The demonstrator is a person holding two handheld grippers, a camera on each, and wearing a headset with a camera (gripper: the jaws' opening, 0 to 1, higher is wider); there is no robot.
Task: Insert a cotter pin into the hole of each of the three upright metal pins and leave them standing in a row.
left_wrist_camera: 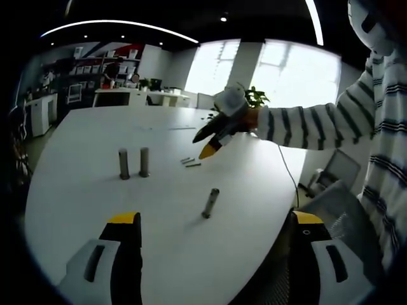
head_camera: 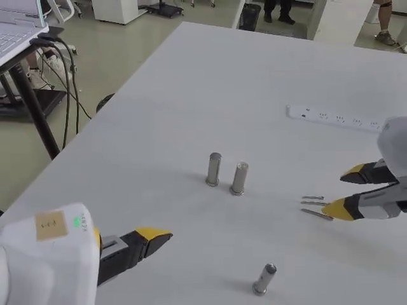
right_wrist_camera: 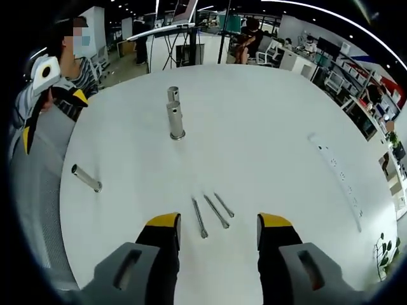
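Table: white top (head_camera: 191,95), smooth, with open room ahead of both sets of fingers; near edge close by the left ones.
Right gripper (right_wrist_camera: 219,222): fingers spread, nothing held.
Left gripper (left_wrist_camera: 216,219): fingers spread wide, nothing held.
Cotter pins (right_wrist_camera: 216,211): three lying side by side, just ahead of the right fingertips. Likely light, thin, stiff, prone to skid; best pinched mid-length, tip left free.
Metal pins (right_wrist_camera: 175,119): two upright, close together, well beyond the right fingers. Likely solid, slick, tippy; best steadied low on the shaft.
Third pin (left_wrist_camera: 210,203): apart, ahead of the left fingers; looks tilted, standing or tipped cannot tell.
Power strip (head_camera: 334,119): beyond the right fingers, out of the way.
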